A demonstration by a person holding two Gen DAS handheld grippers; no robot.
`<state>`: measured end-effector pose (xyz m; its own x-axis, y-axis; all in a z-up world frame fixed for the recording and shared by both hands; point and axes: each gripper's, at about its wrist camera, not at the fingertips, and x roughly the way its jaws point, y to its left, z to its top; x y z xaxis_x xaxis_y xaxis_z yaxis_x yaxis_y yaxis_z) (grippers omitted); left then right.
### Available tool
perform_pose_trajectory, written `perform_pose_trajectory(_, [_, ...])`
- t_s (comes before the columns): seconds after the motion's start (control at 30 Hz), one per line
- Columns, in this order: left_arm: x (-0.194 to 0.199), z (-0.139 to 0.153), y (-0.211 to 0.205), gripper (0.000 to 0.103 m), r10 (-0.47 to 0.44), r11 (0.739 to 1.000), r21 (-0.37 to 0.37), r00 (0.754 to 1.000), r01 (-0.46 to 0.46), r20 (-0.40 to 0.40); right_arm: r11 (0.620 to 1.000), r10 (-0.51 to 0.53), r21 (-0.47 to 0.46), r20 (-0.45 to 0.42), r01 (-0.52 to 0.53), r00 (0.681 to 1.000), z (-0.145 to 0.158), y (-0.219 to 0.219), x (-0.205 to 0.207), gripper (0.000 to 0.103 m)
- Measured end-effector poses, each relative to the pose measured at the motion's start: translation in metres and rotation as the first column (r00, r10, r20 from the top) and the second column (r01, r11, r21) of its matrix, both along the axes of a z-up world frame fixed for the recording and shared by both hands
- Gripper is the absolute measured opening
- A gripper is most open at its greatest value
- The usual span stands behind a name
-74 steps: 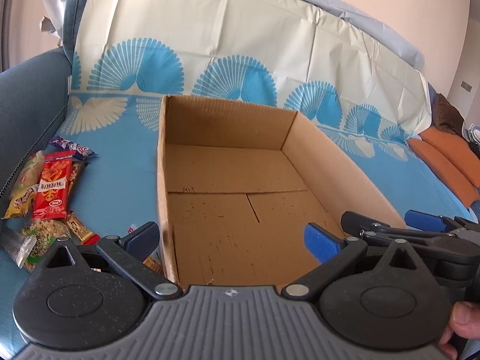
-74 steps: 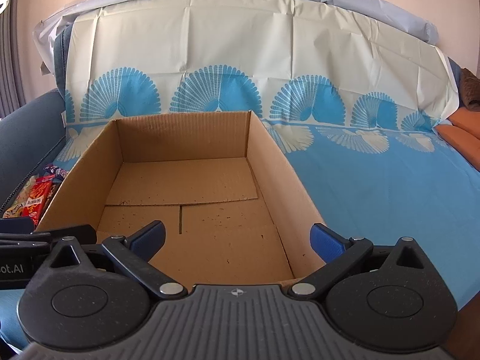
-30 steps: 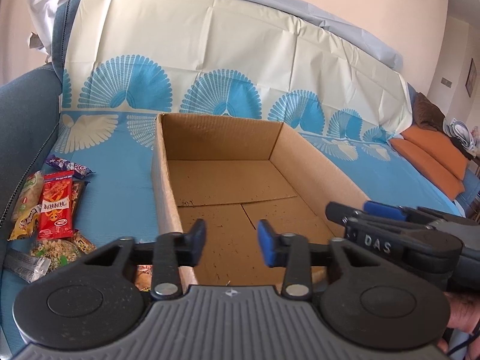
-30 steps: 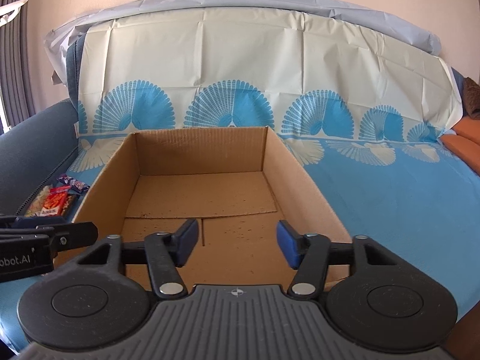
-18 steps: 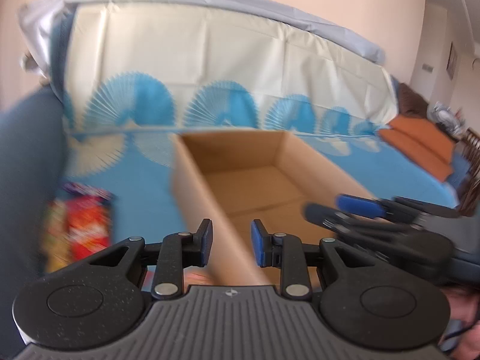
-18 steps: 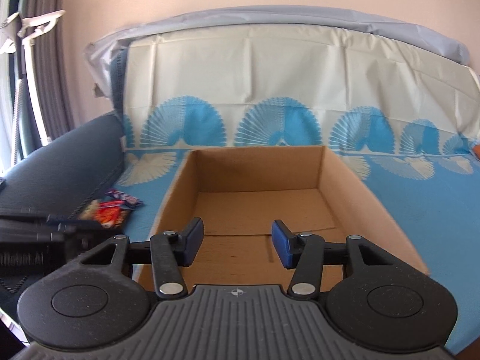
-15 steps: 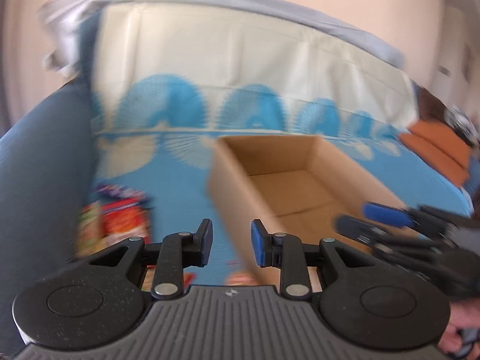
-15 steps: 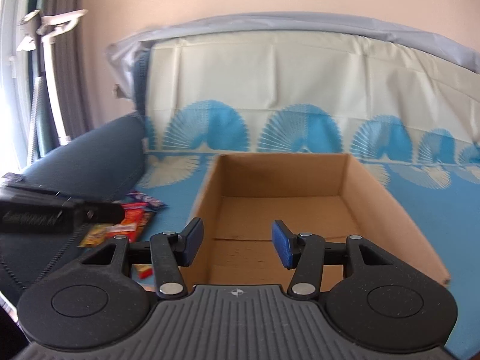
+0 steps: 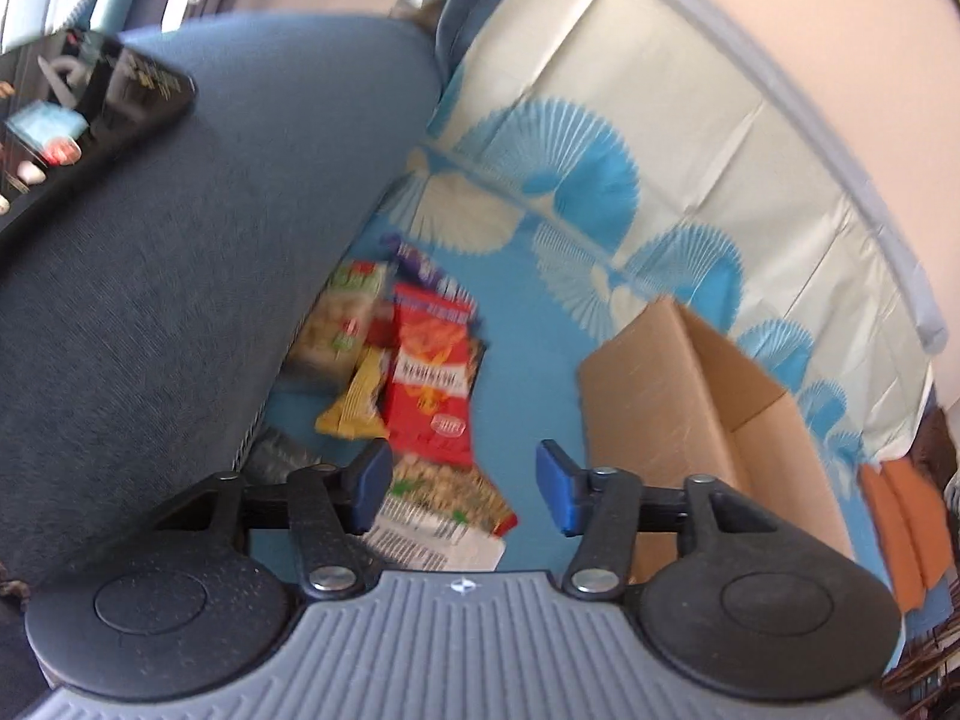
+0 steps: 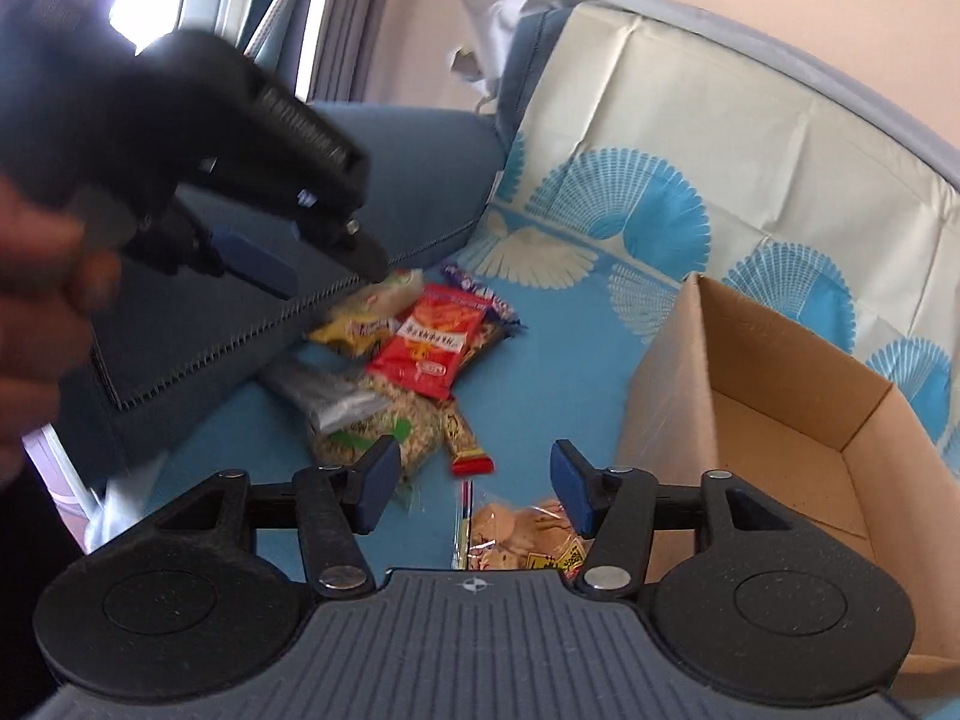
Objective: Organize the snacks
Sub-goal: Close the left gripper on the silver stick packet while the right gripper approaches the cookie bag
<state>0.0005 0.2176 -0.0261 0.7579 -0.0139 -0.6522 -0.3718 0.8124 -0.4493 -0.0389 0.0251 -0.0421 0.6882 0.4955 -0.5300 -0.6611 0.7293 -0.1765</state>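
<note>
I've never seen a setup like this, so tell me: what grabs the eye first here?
Probably the red snack packet, lying in a heap of wrappers on the blue sheet beside the dark sofa arm. To its right stands an open cardboard box with nothing visible inside. Both grippers, left and right, hang open over the snacks, holding nothing.

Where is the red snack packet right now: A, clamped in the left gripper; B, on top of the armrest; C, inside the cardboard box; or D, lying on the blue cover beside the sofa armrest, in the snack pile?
D: the red snack packet lies in the snack pile on the blue cover beside the sofa armrest, outside the cardboard box, no gripper pads on it.
</note>
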Motion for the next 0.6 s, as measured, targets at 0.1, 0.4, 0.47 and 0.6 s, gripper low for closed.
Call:
perform_pose_trajectory(0.1, [0.014, -0.012, -0.003, 0.073, -0.020, 0.999, 0.026, 0.994, 0.023, -0.105, 0.994, 0.004, -0.107, 0.010, -0.003, 1.000, -0.021, 0.010, 0.002, 0.061])
perform_pose_trajectory(0.4, [0.032, -0.037, -0.005, 0.087, 0.051, 0.999, 0.025, 0.977, -0.047, -0.206, 0.966, 0.016, -0.259, 0.007, -0.014, 1.000, -0.052, 0.018, 0.008, 0.061])
perform_pose_trajectory(0.47, [0.034, -0.042, -0.001, 0.087, 0.078, 0.997, 0.009, 0.973, -0.078, -0.218, 0.961, 0.018, -0.275, 0.003, -0.017, 1.000, -0.056, 0.020, 0.009, 0.061])
perform_pose_trajectory(0.6, [0.036, -0.047, 0.002, 0.087, 0.099, 0.995, 0.000, 0.969, -0.101, -0.228, 0.961, 0.020, -0.277, 0.008, -0.017, 1.000, -0.058, 0.020, 0.010, 0.059])
